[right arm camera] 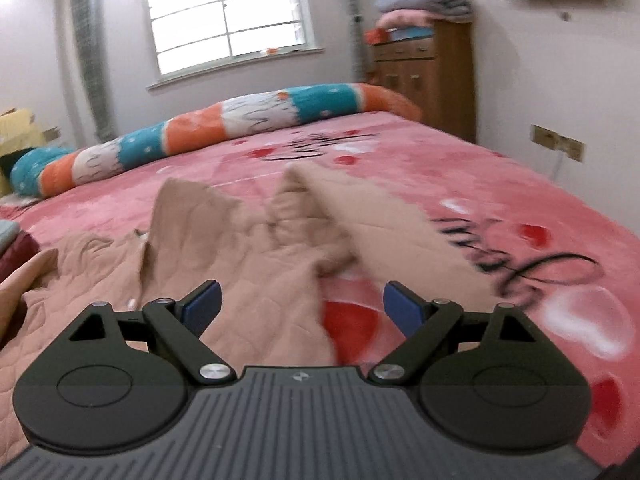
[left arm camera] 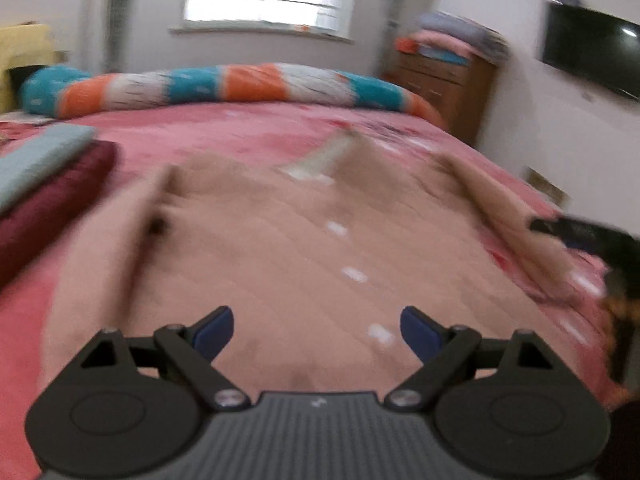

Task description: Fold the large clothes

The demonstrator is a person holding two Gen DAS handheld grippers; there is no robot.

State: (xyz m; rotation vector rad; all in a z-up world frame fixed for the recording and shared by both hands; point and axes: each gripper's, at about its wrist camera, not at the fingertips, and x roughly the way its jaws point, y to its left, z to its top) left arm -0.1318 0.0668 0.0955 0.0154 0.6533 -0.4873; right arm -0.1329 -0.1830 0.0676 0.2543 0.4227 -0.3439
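Observation:
A large beige quilted garment (left arm camera: 260, 248) lies spread front-up on the pink bed (left arm camera: 248, 136), with white buttons down its middle and a sleeve running off to the right. My left gripper (left arm camera: 318, 330) is open and empty, just above the garment's near part. In the right wrist view the garment (right arm camera: 256, 256) is rumpled, with a sleeve (right arm camera: 384, 220) folded over the pink bedcover (right arm camera: 520, 184). My right gripper (right arm camera: 302, 306) is open and empty above the garment's right edge. The other gripper's dark body (left arm camera: 600, 240) shows at the far right of the left wrist view.
A striped teal, orange and white bolster (left arm camera: 224, 84) lies along the bed's far side. Folded maroon and grey-blue clothes (left arm camera: 44, 184) are stacked at the left. A wooden cabinet (right arm camera: 432, 76) with piled blankets stands by the right wall, under a wall television (left arm camera: 592, 56).

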